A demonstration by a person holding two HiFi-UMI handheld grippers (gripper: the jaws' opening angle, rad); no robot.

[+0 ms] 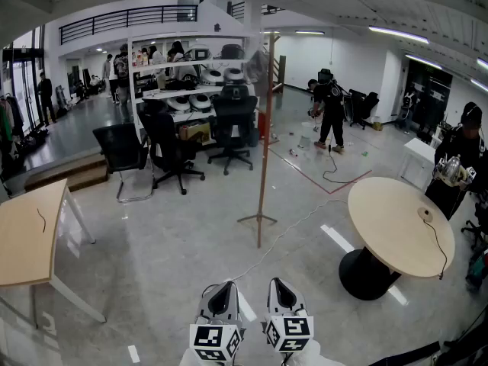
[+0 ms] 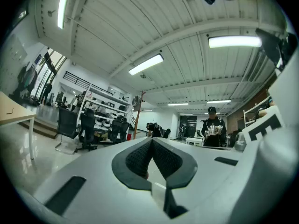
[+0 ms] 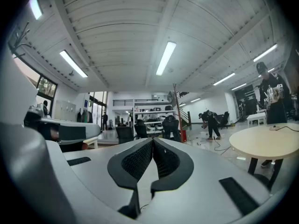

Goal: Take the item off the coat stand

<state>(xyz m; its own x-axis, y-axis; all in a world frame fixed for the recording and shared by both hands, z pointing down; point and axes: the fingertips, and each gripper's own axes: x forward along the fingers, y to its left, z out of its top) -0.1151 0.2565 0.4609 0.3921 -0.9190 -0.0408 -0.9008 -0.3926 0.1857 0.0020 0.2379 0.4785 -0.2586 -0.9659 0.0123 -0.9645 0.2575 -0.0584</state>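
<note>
Pointing ahead, the left gripper (image 1: pixel 226 287) and right gripper (image 1: pixel 279 284) sit side by side at the bottom of the head view. Both have their fingers pressed together, with nothing in them. Past them, the coat stand (image 1: pixel 263 143) stands on the floor (image 1: pixel 168 235), well apart from the grippers. A round desk (image 1: pixel 396 219) is to its right. The gray item (image 1: pixel 255 67) hangs at the top of the stand. Farther back are black chairs (image 1: pixel 171 139), a white shelf (image 1: pixel 191 75) and a person (image 1: pixel 332 113) bending over.
</note>
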